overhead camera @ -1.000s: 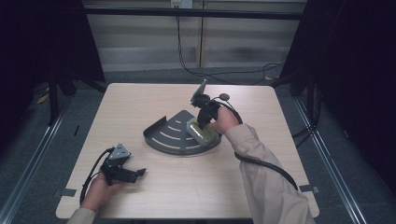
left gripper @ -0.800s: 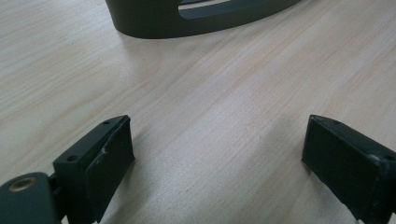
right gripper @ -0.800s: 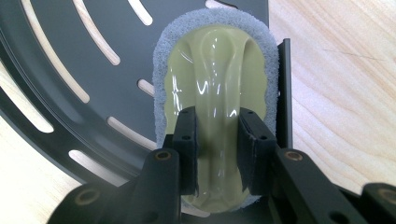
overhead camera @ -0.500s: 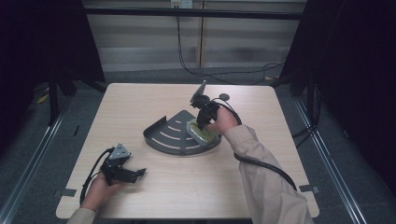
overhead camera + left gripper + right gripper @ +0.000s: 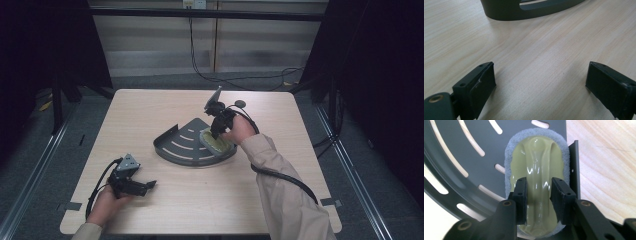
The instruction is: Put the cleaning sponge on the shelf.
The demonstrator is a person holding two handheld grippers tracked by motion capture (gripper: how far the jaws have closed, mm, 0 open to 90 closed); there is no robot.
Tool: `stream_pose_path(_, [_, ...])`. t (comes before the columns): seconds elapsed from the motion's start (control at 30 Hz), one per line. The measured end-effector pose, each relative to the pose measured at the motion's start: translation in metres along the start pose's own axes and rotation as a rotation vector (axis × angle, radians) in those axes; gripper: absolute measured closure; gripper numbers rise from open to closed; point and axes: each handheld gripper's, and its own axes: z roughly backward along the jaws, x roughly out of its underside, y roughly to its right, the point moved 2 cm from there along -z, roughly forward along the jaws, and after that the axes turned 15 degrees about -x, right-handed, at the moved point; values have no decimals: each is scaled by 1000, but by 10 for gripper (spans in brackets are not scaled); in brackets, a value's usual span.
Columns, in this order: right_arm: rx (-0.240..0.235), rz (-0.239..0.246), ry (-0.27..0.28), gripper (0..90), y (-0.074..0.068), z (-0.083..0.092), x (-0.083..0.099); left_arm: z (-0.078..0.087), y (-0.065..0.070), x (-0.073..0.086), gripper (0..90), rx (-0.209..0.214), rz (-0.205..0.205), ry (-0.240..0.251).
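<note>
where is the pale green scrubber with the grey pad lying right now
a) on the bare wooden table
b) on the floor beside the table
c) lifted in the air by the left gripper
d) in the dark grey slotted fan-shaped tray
d: the pale green scrubber with the grey pad lies flat on the dark grey slotted fan-shaped tray, against its straight side wall, with the right gripper astride its raised handle.

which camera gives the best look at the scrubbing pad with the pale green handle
The right gripper view: the scrubbing pad lies close up on the dark slotted tray, its handle ridge between the right gripper jaws. The high view shows it small, half covered by the hand.
</note>
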Motion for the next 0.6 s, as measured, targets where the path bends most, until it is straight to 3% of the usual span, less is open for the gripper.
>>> stream_pose_path(0.6, [9, 29, 22, 426, -2, 10, 3, 0, 0, 0, 83, 0, 1, 0])
